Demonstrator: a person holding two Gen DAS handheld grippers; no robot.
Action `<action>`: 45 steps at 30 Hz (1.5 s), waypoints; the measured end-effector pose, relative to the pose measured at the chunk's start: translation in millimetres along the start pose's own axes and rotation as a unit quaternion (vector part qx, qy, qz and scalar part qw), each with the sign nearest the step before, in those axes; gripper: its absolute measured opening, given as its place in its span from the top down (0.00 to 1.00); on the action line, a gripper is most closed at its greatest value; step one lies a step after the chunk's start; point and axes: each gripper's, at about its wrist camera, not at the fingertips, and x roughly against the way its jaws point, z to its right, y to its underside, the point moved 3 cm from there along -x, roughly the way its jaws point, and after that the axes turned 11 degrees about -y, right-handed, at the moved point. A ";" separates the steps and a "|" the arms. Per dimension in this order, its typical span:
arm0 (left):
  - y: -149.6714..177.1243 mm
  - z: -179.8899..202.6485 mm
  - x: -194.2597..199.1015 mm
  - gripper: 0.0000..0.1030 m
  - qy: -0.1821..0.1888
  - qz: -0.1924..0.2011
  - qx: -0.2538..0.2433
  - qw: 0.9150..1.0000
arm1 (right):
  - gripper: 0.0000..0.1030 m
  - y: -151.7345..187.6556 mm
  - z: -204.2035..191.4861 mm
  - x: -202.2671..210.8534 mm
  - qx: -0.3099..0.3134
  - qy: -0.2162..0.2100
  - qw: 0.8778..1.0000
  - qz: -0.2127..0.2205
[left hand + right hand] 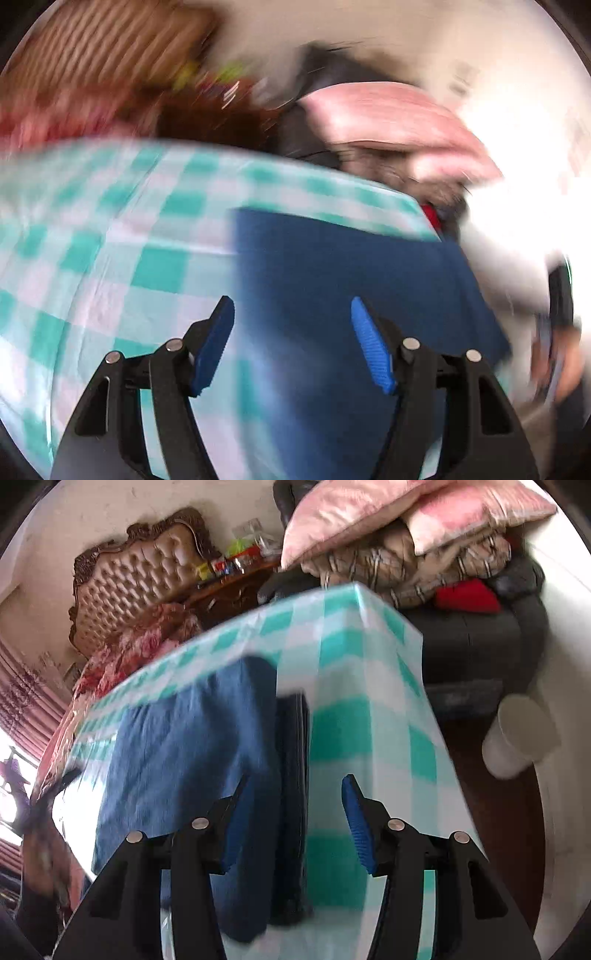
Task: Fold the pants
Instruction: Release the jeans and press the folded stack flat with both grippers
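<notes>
Ahead of both tongs, blue pants [184,760] lie on a teal-checked tablecloth [369,709]. Left gripper [293,343]: jaws apart, empty, pants [351,295] ahead and under its right finger; view motion-blurred. Right gripper [295,823]: jaws apart, empty, a dark band of the pants between its fingers. Only the right view shows the table corner ahead-right, a white bin [521,734] below it, and a tufted headboard [129,576]. Bare cloth lies right of the right gripper.

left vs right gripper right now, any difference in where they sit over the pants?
Left gripper spans the blue pants' left edge, its view heavily blurred. Right gripper spans their right edge, over a darker folded layer; its view is sharper. Both have jaws open, holding nothing, above the checked tablecloth.
</notes>
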 end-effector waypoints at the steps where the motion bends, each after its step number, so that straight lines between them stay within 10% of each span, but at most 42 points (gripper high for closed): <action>1: -9.2 -12.2 -16.9 0.38 0.020 -0.025 0.022 0.999 | 0.52 5.3 -2.0 0.0 0.000 -0.001 1.000 -0.003; 4: -30.0 -28.6 -58.1 0.44 0.082 -0.085 0.067 0.991 | 0.55 20.6 -8.7 -6.3 0.004 -0.010 1.000 -0.024; 6: -34.8 -26.1 -78.8 0.69 0.086 -0.115 0.076 0.987 | 0.69 29.0 -8.5 -10.0 -0.008 -0.019 0.999 -0.035; 12: -37.6 -3.7 -106.1 0.78 0.057 -0.127 0.016 0.990 | 0.77 45.6 -17.4 -5.0 -0.014 -0.014 0.999 -0.036; 14: -39.0 -2.7 -104.9 0.66 0.038 -0.125 0.017 0.991 | 0.76 44.8 -19.0 -0.2 -0.009 -0.003 1.000 -0.027; 18: -35.1 15.9 -39.6 0.57 -0.017 0.010 -0.038 0.999 | 0.71 21.4 -48.9 42.0 0.052 0.100 0.992 0.061; 23: 15.3 93.3 -11.5 0.63 -0.052 0.071 -0.178 0.980 | 0.65 -32.6 -113.5 9.1 0.157 0.155 0.969 0.111; 30: 53.7 116.9 -64.8 0.61 -0.120 -0.020 -0.224 0.967 | 0.69 -56.2 -76.1 -97.9 0.124 0.189 0.973 0.032; 42: 126.0 96.0 -2.9 0.35 -0.100 -0.017 -0.184 0.978 | 0.60 25.5 -110.6 -48.9 0.085 0.222 0.969 0.058; 45: 124.4 92.2 -3.5 0.08 -0.073 -0.041 -0.158 0.984 | 0.59 44.7 -100.4 -55.5 0.071 0.226 0.970 0.046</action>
